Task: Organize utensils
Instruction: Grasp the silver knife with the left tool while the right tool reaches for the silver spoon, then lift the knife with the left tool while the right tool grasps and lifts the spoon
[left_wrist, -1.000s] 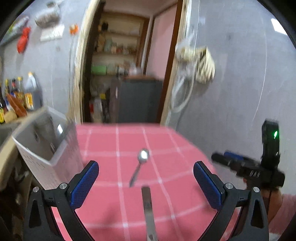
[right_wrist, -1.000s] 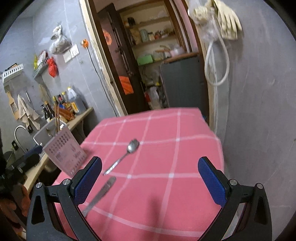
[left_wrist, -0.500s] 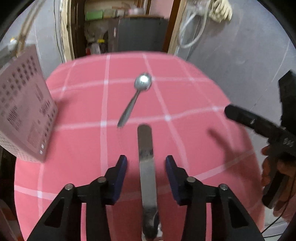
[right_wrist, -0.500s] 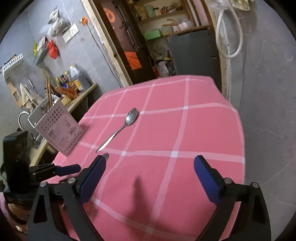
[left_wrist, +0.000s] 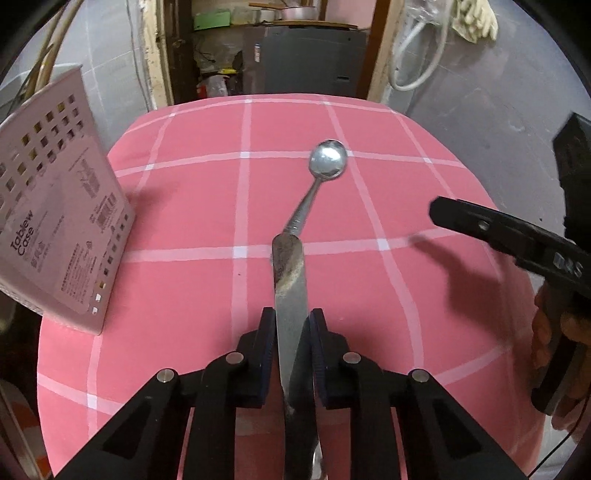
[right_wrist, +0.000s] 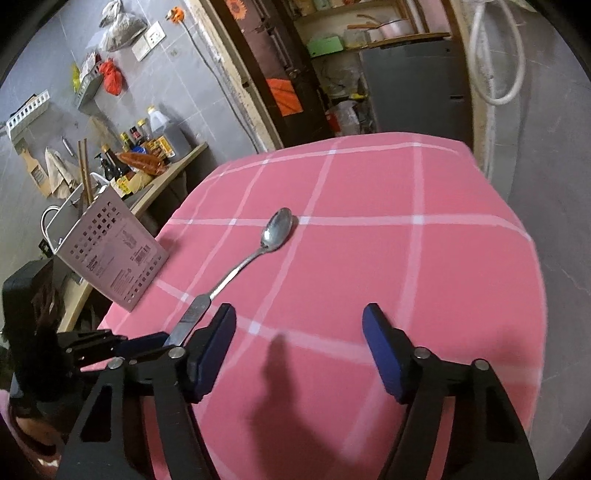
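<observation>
A steel table knife (left_wrist: 290, 295) lies on the pink checked tablecloth (left_wrist: 184, 206), blade pointing away. My left gripper (left_wrist: 292, 328) is shut on the knife's blade near the handle; it also shows in the right wrist view (right_wrist: 147, 341) with the knife (right_wrist: 190, 319). A steel spoon (left_wrist: 317, 184) lies just beyond the knife tip, bowl at the far end; it also shows in the right wrist view (right_wrist: 255, 251). My right gripper (right_wrist: 299, 350) is open and empty above the cloth, and appears in the left wrist view (left_wrist: 498, 229). A pale perforated utensil holder (left_wrist: 55, 221) stands at the table's left edge.
The utensil holder also shows in the right wrist view (right_wrist: 110, 254). A counter with bottles (right_wrist: 147, 147) and a sink lies left of the table. A grey wall with a white hose (right_wrist: 498, 74) is on the right. A doorway to a storeroom is behind the table.
My left gripper has come down over the knife and its fingers have closed from wide open onto the blade. My right gripper has drifted lower and stays open.
</observation>
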